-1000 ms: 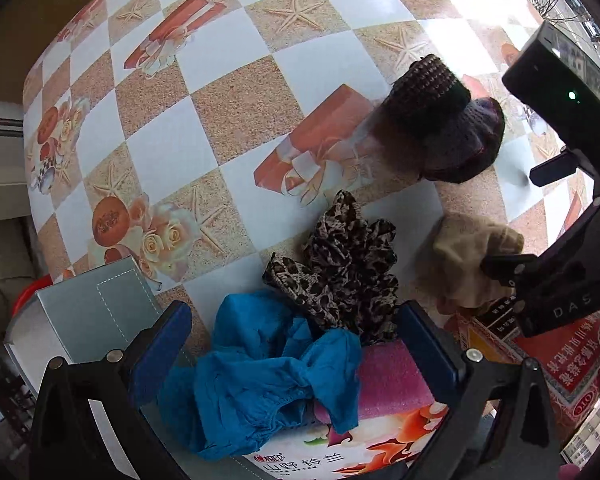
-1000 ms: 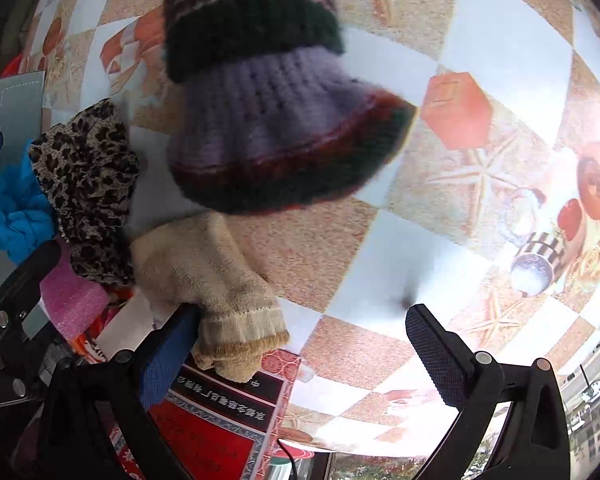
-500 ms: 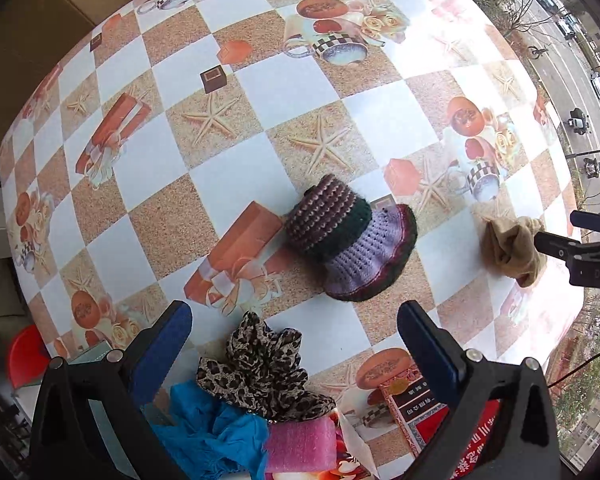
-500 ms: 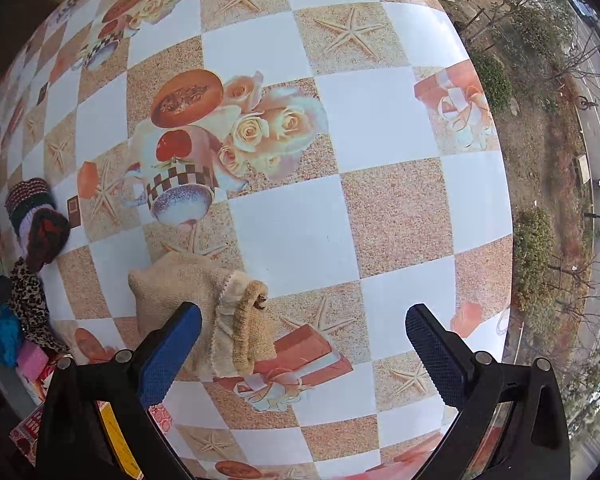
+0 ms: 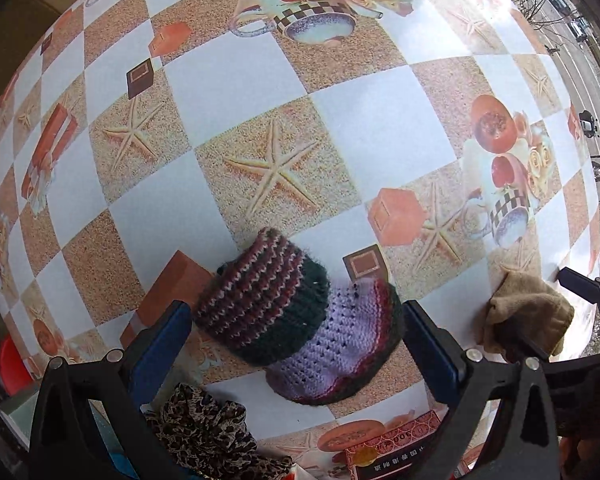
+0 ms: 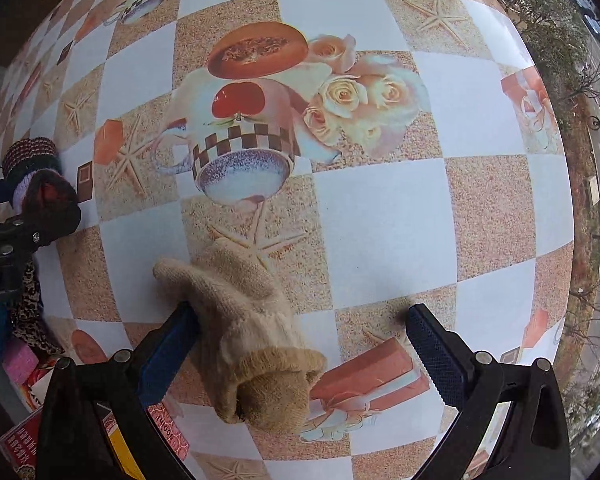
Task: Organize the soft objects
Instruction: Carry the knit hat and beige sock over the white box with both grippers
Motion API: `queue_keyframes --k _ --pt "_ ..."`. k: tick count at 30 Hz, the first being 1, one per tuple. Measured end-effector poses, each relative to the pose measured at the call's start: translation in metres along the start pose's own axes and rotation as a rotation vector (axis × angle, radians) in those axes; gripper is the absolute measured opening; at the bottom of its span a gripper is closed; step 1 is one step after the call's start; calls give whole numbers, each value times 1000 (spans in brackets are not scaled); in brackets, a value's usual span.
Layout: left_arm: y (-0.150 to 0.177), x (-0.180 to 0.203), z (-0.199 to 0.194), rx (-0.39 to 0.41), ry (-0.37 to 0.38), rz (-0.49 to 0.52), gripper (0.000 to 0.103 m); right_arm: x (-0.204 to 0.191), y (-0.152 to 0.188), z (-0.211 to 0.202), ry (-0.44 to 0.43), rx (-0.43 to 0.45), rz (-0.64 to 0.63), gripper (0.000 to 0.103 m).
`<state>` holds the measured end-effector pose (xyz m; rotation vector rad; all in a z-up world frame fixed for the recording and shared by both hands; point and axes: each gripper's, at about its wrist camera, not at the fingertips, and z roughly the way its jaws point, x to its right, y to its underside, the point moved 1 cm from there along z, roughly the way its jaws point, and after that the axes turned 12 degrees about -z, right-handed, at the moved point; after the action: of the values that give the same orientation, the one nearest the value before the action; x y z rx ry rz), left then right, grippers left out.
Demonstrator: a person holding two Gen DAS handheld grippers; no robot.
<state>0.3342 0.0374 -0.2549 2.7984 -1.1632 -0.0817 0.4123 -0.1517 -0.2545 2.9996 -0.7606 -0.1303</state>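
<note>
The left claw (image 5: 296,344) is wide open, and the knitted hat (image 5: 292,320) sits right between its fingers. The right claw (image 6: 300,344) is open too, with the tan glove (image 6: 252,328) by its left finger. Next, I think each should squeeze shut.

Two handheld black grippers
Left gripper (image 5: 296,336) and right gripper (image 6: 300,340): black frames, blue textured finger pads (image 6: 430,346), silver screws (image 6: 482,357).

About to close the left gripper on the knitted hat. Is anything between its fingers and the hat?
Nothing visible. The left gripper is open, with the knitted hat lying on the table between its fingers; the leopard cloth lies nearer the camera.
</note>
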Motion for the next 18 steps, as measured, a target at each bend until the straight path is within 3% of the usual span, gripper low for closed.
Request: queue_keyframes --k 3,10,18 --pt "0 -1 10 -19 -14 -5 103 -6 4 4 9 -3 12 103" --pt "1 -10 11 -35 -1 -10 103 -7 -46 33 12 -11 38 103" --pt "-1 -9 17 -67 -5 -35 103 -4 -39 25 15 -5 33 103"
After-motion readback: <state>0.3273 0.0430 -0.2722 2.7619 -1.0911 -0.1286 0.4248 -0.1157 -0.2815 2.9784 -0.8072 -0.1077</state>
